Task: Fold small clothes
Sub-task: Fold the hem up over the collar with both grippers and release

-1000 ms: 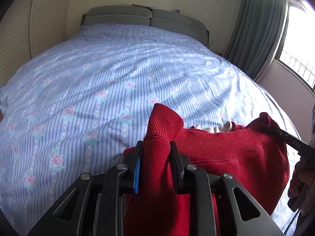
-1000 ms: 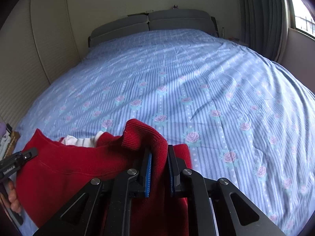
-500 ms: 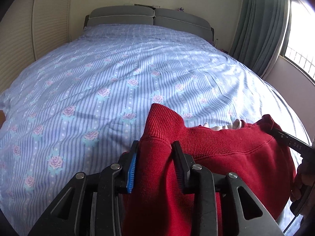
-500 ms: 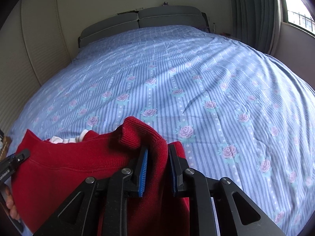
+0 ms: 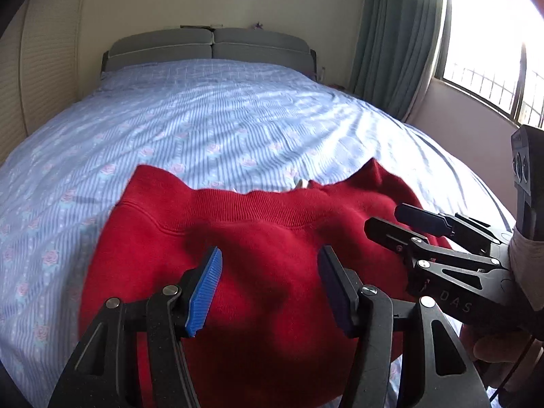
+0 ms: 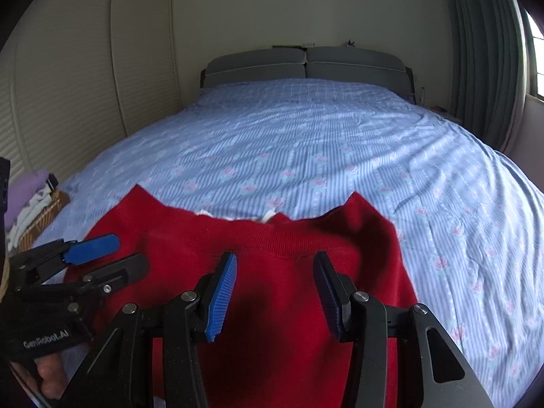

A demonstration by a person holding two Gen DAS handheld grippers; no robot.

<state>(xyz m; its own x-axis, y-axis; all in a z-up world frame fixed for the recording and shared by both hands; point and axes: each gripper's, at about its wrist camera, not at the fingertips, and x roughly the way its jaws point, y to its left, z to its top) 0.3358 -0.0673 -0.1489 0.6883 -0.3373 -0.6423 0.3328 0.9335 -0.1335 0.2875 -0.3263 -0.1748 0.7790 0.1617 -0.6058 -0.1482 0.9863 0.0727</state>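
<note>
A small red sweatshirt [image 5: 258,234] [image 6: 282,248] lies flat on the blue flowered bedspread [image 5: 204,129], its ribbed band toward the headboard and a bit of white lining showing at that edge. My left gripper [image 5: 268,268] hovers over the near part of the cloth, its jaws opening, nothing between them. My right gripper [image 6: 275,272] likewise hangs above the sweatshirt with jaws opening and empty. Each gripper shows in the other's view: the right gripper [image 5: 394,221] at the sweatshirt's right edge, the left gripper [image 6: 119,255] at its left edge.
The bedspread [image 6: 323,142] stretches back to a grey headboard [image 6: 306,64]. A basket of clothes [image 6: 30,204] sits at the bed's left side by the louvered closet doors. Curtains [image 5: 397,34] and a window [image 5: 489,51] lie to the right.
Both grippers have let go of the sweatshirt's corners and drawn back toward me. The cloth that stood pinched up in each jaw has dropped flat on the bed.
</note>
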